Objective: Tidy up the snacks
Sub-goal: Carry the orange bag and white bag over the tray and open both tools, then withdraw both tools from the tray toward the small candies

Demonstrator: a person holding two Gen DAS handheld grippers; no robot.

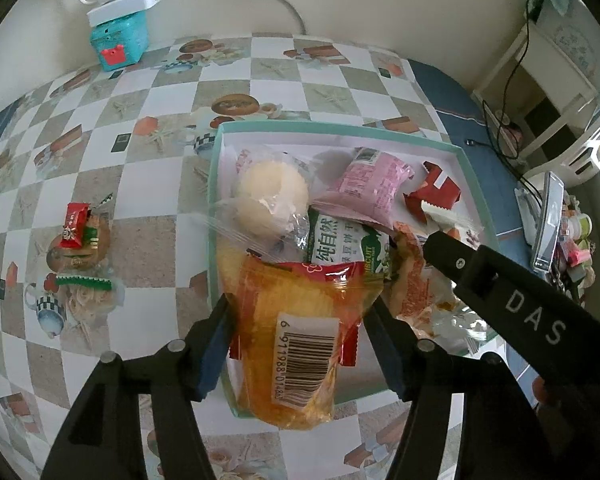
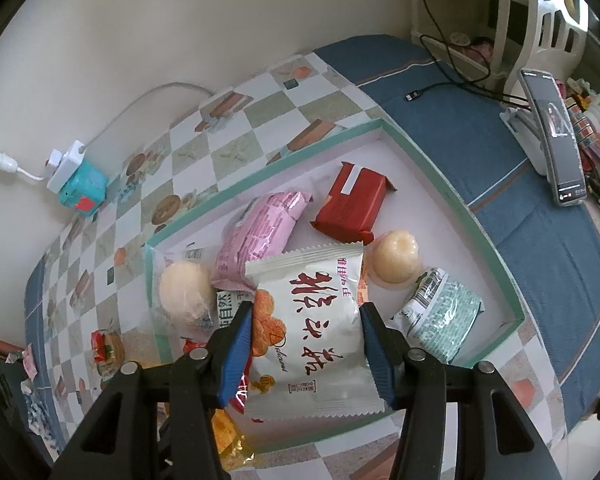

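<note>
A teal-rimmed shallow box [image 1: 216, 168] on the checked tablecloth holds several snacks: pale round cakes in clear wrap [image 1: 268, 188], a pink packet [image 1: 368, 184], a red packet [image 2: 352, 204], a jelly cup [image 2: 396, 256] and a grey-green packet [image 2: 440, 316]. An orange snack bag [image 1: 292, 328] with a barcode lies across the box's near rim, between the fingers of my left gripper [image 1: 298, 300], whose pads stand just off it. My right gripper [image 2: 306, 306] is shut on a white snack bag [image 2: 320, 320] with red lettering, held over the box. A red candy [image 1: 74, 226] lies on the cloth to the left.
A teal container with a white power strip [image 1: 118, 44] on top stands at the wall. A phone on a stand [image 2: 552, 140] and a black cable [image 2: 440, 84] lie on the blue cloth to the right. A clear-wrapped item with a green edge [image 1: 84, 280] sits near the candy.
</note>
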